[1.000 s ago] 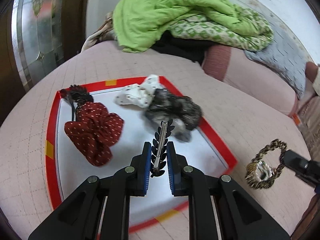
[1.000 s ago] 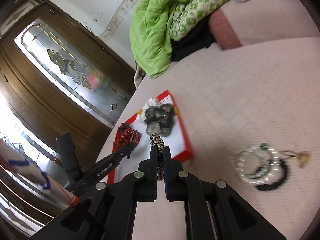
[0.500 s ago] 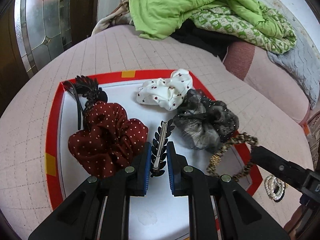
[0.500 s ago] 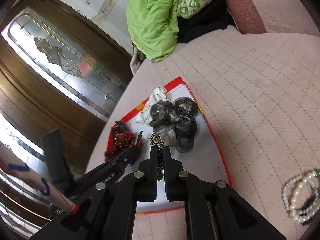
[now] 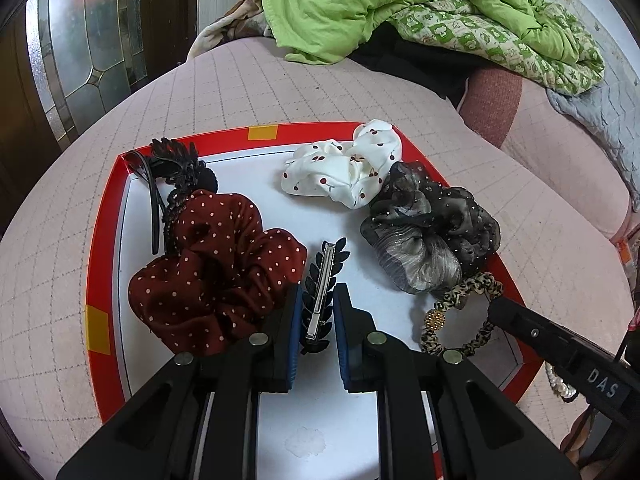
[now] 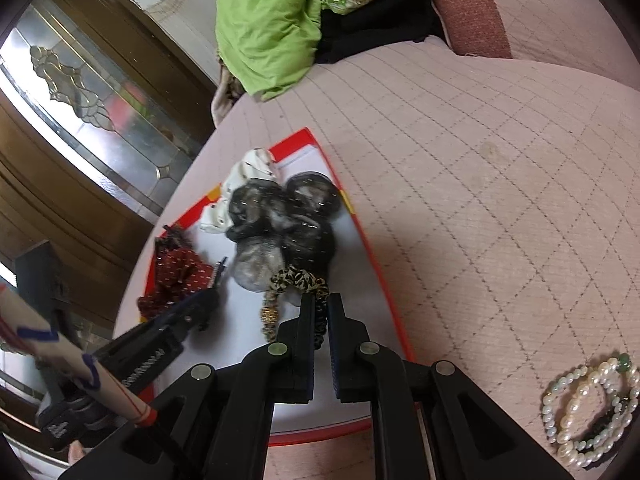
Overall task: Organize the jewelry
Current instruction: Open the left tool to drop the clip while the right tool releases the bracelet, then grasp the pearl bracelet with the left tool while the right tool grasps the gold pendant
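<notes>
Since the earlier frame both grippers had come in over the tray [image 5: 103,240]. The left gripper [image 5: 317,312] pinched a leaf clip [image 5: 325,276], jaws nearly closed, just right of the red scrunchie [image 5: 208,272]. The right gripper [image 6: 319,312] gripped the leopard band [image 6: 298,280], near the grey scrunchie [image 5: 428,232]. Only the right view showed the pearl bracelets [image 6: 588,400] whole; the left view alone read "DAS".
</notes>
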Motion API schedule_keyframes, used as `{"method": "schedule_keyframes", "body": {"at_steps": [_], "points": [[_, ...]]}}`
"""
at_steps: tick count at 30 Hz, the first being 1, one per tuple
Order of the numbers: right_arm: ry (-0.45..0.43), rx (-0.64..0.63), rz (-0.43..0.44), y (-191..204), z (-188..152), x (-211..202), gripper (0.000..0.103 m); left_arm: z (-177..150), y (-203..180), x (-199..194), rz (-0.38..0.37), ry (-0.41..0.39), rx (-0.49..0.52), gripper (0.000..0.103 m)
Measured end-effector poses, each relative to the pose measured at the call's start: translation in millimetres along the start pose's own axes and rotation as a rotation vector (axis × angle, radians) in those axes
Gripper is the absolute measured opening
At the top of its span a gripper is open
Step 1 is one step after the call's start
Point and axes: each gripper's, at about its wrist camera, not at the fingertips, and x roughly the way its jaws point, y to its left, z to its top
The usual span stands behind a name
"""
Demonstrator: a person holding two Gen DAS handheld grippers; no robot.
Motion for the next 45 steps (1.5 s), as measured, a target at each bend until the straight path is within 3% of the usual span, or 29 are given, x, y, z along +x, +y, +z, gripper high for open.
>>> {"method": "schedule_keyframes", "body": {"at_steps": [10, 14, 19, 22, 27, 30, 33, 38, 42, 45], "points": [[0.011, -0.131, -0.116, 16, -2, 4, 0.01, 1, -2, 0, 0.004, -0.007, 0.007, 0.017], [0.017, -0.167, -0.139, 19, -1, 2, 0.022, 1, -4, -4, 0.006, -0.022, 0.012, 0.028], [0.017, -0.219, -0.16, 31, -3, -4, 0.023, 2, -5, -9, 0.009, -0.04, 0.02, 0.028], [0.012, -0.25, -0.173, 36, -6, -12, 0.023, 3, -8, -17, 0.007, -0.078, 0.024, 0.031], [-0.032, -0.288, -0.205, 36, -11, -39, 0.026, 4, -22, -41, -0.017, -0.186, 0.052, 0.045], [-0.083, -0.333, -0.273, 31, -21, -63, 0.026, 1, -41, -55, -0.044, -0.238, 0.101, 0.052], [-0.138, -0.319, -0.322, 7, -36, -97, 0.026, -5, -67, -65, -0.071, -0.267, 0.158, 0.067], [-0.17, -0.11, -0.369, -76, -60, -152, 0.026, -25, -123, -67, -0.097, -0.247, 0.305, 0.068], [-0.144, 0.043, -0.387, -140, -77, -170, 0.026, -45, -164, -56, -0.182, -0.167, 0.403, 0.068], [-0.14, 0.07, -0.423, -163, -83, -171, 0.026, -61, -193, -46, -0.236, -0.095, 0.471, 0.068]]}}
